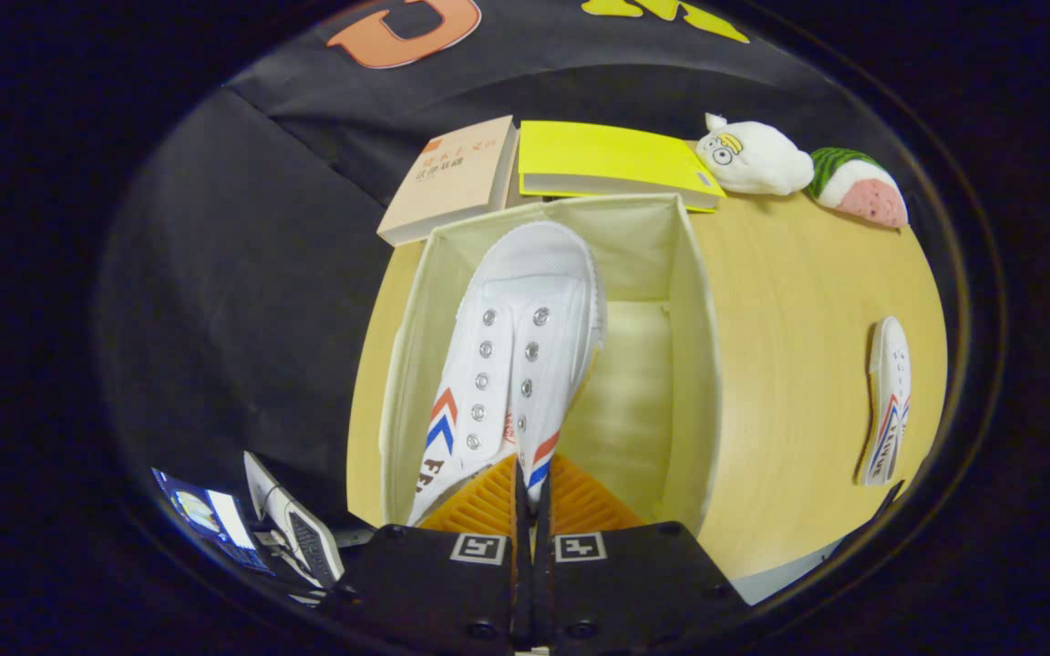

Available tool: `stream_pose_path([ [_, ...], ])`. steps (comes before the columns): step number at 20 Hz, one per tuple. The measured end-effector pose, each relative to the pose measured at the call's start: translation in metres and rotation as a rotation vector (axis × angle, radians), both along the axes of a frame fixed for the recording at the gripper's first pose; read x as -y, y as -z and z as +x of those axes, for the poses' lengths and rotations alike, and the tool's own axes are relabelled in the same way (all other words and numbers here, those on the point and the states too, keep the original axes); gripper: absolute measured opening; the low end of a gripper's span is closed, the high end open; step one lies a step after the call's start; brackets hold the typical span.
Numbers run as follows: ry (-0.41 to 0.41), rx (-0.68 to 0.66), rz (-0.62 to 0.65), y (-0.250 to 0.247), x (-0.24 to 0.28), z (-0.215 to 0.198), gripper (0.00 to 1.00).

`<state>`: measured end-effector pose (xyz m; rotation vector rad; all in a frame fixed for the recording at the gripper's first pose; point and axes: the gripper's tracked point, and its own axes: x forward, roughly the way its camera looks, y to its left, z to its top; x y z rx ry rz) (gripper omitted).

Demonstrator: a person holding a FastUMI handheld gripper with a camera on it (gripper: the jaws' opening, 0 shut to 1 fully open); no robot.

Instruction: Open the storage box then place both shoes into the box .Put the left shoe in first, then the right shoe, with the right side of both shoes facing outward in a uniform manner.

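Observation:
An open cream fabric storage box (692, 301) stands on the wooden table just ahead of my fingers. A white canvas shoe (516, 337) with red and blue chevrons hangs inside it toward the left wall, toe pointing away, eyelets facing me. My gripper (530, 492) is shut on the shoe's heel edge, the fingers pressed close together on it. A second matching white shoe (888, 401) lies on its side on the table, to the right of the box.
Beyond the box lie a tan book (452, 178) and a yellow book (607, 157). A white plush toy (753, 159) and a watermelon-shaped plush (858, 185) sit at the table's back right. A laptop (293, 528) shows low at the left.

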<state>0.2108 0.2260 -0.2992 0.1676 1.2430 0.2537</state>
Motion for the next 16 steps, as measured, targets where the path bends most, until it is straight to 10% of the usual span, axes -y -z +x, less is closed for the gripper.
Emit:
stream_pose_path([
  [16,-0.014,-0.16,-0.109,0.091,-0.031,0.02,0.13],
])
